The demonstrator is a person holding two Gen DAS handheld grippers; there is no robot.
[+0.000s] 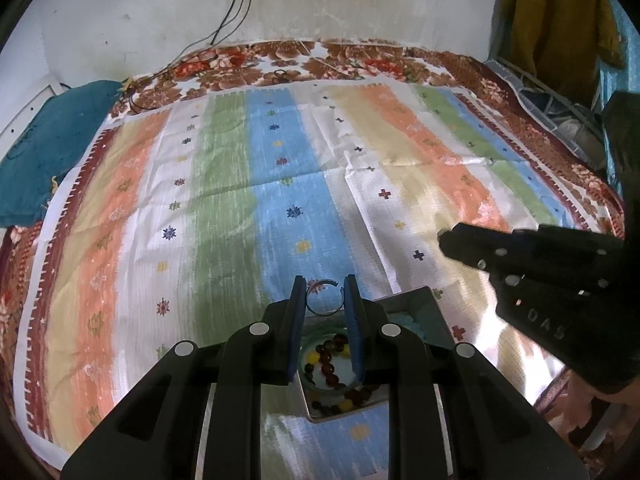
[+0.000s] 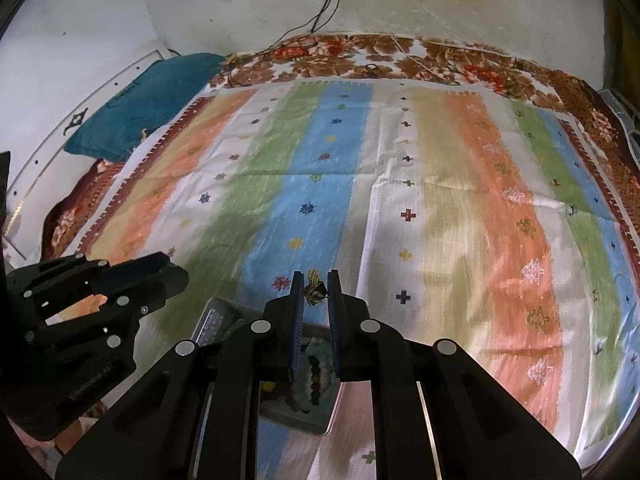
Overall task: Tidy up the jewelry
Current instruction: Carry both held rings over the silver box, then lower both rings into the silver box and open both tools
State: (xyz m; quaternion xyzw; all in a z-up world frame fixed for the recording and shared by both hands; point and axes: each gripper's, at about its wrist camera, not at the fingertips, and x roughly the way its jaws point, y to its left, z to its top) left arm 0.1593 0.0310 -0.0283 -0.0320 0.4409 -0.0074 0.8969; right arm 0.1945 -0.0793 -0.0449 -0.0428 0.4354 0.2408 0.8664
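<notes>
My left gripper (image 1: 325, 294) is shut on a thin open silver ring (image 1: 325, 312), held above a metal tray (image 1: 416, 300) that holds dark and yellow beads (image 1: 326, 356). My right gripper (image 2: 316, 286) is shut on a small gold earring (image 2: 314, 292) above the same tray (image 2: 316, 424). The right gripper shows at the right of the left wrist view (image 1: 520, 264). The left gripper shows at the left of the right wrist view (image 2: 104, 280).
A striped cloth (image 1: 280, 184) covers a bed with a floral blanket (image 1: 320, 60). A teal pillow (image 1: 48, 148) lies at the far left. Cables (image 1: 236, 8) hang on the back wall. Yellow fabric (image 1: 560, 12) hangs at right.
</notes>
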